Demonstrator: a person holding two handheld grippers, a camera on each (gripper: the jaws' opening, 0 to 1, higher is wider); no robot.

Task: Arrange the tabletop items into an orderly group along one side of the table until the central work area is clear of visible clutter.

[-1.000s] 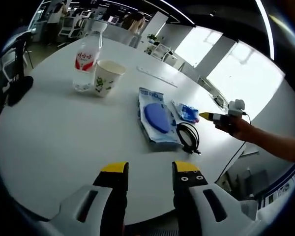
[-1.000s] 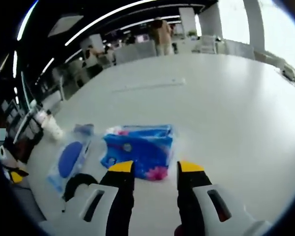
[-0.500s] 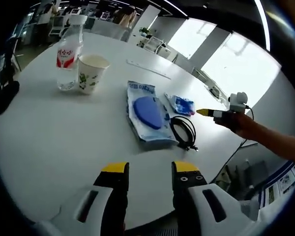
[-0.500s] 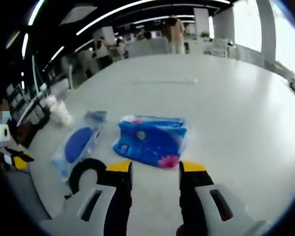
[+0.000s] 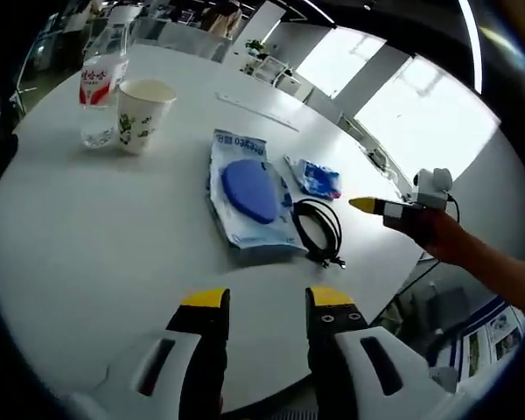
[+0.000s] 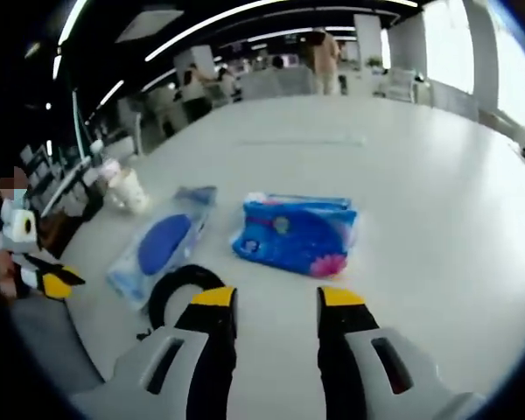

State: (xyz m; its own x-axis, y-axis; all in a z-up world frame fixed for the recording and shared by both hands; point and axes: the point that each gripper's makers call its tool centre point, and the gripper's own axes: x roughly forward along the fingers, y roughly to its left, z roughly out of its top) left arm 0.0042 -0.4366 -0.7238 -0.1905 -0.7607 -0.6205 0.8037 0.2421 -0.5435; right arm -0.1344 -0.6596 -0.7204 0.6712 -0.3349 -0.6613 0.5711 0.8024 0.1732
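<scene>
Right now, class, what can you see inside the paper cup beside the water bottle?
The paper cup stands upright beside the water bottle, mouth open. Its pale inner wall shows near the rim; the bottom is hidden by the cup's own wall, so any contents cannot be told.

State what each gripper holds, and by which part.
Nothing is held: the left gripper and the right gripper are both open above the table.

Bright window glare, soft fisheye blur
</scene>
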